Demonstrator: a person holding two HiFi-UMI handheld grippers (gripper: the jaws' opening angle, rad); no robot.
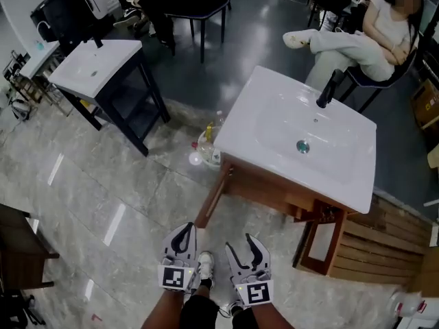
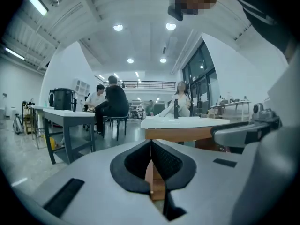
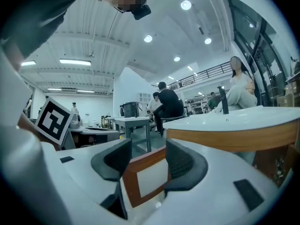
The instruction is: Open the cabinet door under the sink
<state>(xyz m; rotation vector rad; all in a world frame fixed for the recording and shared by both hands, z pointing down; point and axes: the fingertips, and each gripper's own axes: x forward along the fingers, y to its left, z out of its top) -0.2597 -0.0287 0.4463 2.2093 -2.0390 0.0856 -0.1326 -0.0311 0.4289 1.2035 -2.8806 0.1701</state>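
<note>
Grey marble floor (image 1: 103, 184) spreads under a white sink (image 1: 255, 105) that tops a wooden cabinet (image 1: 267, 187), with a black faucet (image 1: 330, 88) at its far rim. The cabinet door (image 1: 212, 199) at the cabinet's left corner stands swung out toward the person. A second door (image 1: 320, 242) with a white panel hangs open at the right. Both grippers are held close to the person, well apart from the cabinet. The left gripper (image 1: 184, 233) has its jaws pressed together on nothing. The right gripper (image 1: 241, 244) has its jaws apart and empty, the door showing beyond the gap. Bottles (image 1: 208, 146) stand on the floor beside the cabinet.
</note>
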